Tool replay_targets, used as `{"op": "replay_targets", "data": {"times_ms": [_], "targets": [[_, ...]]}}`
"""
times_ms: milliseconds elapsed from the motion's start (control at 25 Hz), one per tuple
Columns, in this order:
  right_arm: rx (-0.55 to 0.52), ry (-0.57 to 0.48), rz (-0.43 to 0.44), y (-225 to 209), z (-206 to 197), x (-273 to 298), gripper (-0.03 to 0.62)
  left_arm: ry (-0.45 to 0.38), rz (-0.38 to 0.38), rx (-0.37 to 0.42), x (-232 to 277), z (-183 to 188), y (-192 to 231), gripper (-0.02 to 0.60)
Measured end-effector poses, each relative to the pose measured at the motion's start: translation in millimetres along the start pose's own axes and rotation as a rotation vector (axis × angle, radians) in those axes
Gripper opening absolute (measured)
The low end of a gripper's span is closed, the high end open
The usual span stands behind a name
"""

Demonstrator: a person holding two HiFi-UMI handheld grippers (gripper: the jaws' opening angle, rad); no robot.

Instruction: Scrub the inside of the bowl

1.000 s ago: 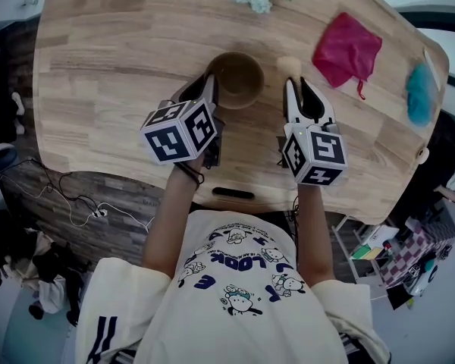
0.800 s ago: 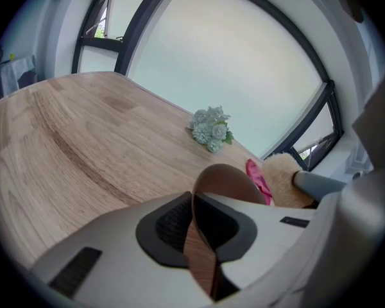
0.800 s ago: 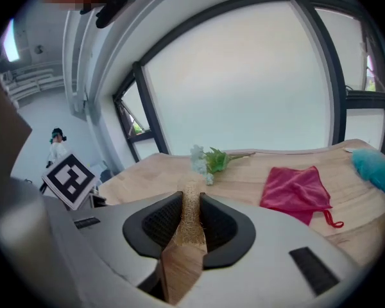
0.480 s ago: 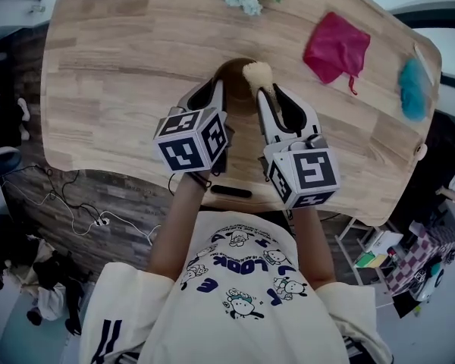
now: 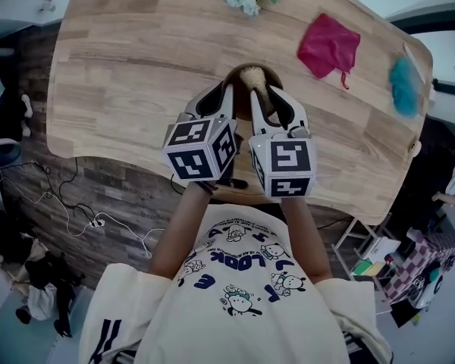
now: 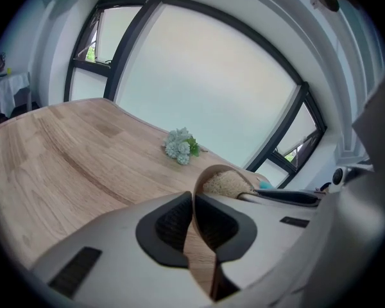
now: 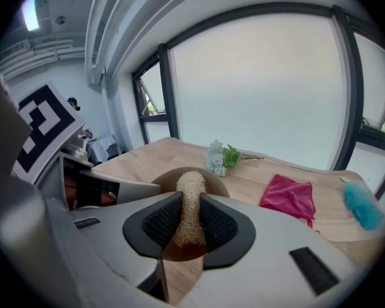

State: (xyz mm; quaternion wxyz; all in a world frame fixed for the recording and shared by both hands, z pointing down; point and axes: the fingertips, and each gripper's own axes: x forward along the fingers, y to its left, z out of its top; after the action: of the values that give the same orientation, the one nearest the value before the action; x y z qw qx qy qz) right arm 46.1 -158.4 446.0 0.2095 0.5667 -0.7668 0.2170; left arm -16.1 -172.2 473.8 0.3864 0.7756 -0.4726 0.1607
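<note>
Wood-brown bowl (image 5: 239, 72) at the near middle of the worktop (image 5: 121, 59). In the head view the left claw (image 5: 226, 91) and right claw (image 5: 269, 101) crowd its near side.

Left gripper view: the left claw is clamped on the bowl's wall, which runs edge-on between the pads.

Right gripper view: the right claw pinches a loofah scrubber (image 7: 190, 201), whose tip reaches into the bowl's mouth. Contact with the inside is unclear.

Judgement: bowl and scrubber are in hand and the scrubbing is barely started, if at all. The whole inside is left to do.
</note>
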Motion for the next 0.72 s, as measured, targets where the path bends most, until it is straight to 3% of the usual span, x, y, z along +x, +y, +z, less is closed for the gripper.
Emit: {"op": "replay_targets", "data": {"times_ms": [280,720], "targets": [[-0.048,0.028,0.014,15,-1,-18,0.077,-0.019,-0.015,0.057,-25,1,-12,0.046],[-0.007,0.037,0.171,62,-7,-31,0.067,-0.063,0.008,0.156,-59,5,-15,0.052]]}}
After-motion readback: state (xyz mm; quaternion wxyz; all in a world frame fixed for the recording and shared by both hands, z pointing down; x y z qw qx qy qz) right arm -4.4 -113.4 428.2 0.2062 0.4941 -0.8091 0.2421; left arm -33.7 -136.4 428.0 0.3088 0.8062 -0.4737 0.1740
